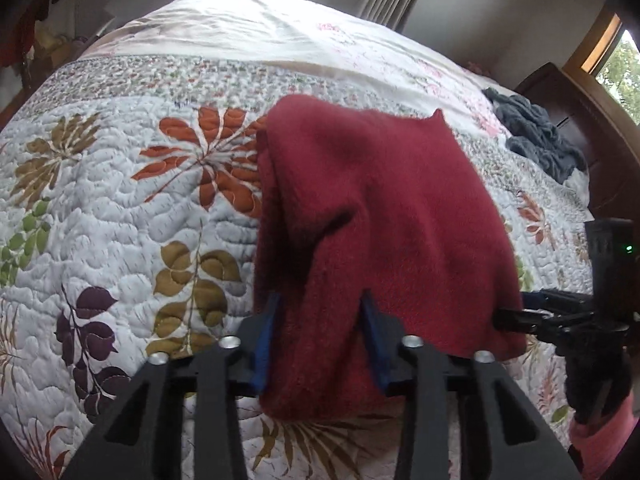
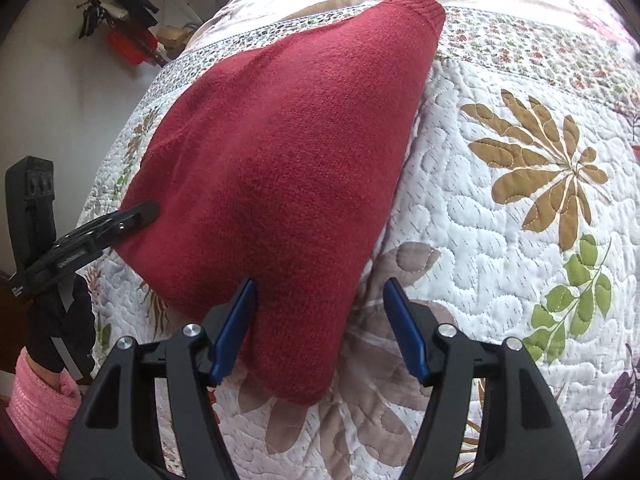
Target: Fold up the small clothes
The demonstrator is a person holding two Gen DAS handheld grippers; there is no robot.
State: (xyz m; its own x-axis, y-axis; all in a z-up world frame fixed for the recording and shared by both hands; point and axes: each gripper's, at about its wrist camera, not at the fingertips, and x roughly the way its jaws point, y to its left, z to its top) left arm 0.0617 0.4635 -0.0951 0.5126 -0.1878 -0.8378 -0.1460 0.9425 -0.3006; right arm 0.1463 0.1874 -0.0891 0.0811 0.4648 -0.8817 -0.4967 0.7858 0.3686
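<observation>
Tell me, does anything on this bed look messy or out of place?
Only the dark grey garment, lying crumpled in a heap near the bed's far edge. The red knit garment lies on the quilt in a lopsided, tapering shape, not squared up.

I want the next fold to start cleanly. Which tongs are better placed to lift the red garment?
Left. The left tongs seem to have the red garment bunched between their pads. The right tongs stand open, with only a corner between them.

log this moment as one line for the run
fold clothes | left gripper around red sweater, grip unclear | right gripper open at its corner | on quilt
</observation>
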